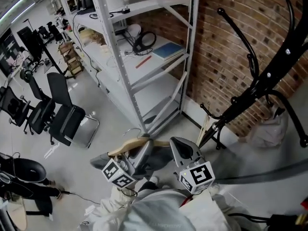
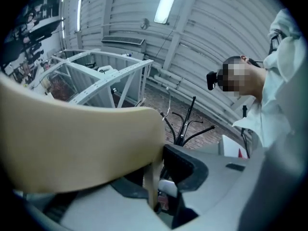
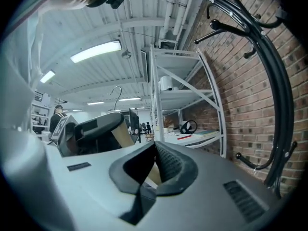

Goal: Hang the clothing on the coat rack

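A: Scene, big to small?
B: The brick wall (image 1: pixel 226 57) fills the upper right of the head view. The white metal shelving (image 1: pixel 144 47) stands upper centre, next to it. The black coat rack (image 1: pixel 260 81) is on the right in front of the brick, its arms curving up out of frame.

A: Left side?
B: Black office chairs (image 1: pixel 62 114) stand centre left on the grey floor (image 1: pixel 77 162).

A: Clothing?
B: There's pale fabric (image 1: pixel 159 208) bunched at bottom centre, just below both grippers. Can't tell if it hangs from the hanger or is the person's own coat.

A: Hanger?
B: The wooden hanger (image 1: pixel 127 147) is lower centre and roughly level, with its metal hook (image 1: pixel 132 130) toward the top of the frame. It sits left of the rack's foot, apart from it, and is on no peg.

A: State of the left gripper (image 1: pixel 143 147)?
B: Clamped on the hanger. In the left gripper view the broad beige wood (image 2: pixel 82 148) covers the left half, and a thin part runs down between the jaws, held there. The coat rack (image 2: pixel 185 126) shows small at centre, behind.

A: And the right gripper (image 1: pixel 175 146)?
B: Closed on the hanger's other end. The right gripper view shows a beige sliver of the hanger (image 3: pixel 153 174) pinched between the jaws. The left gripper (image 3: pixel 91 129) is at centre left, and the coat rack (image 3: pixel 269 57) runs down the right edge.
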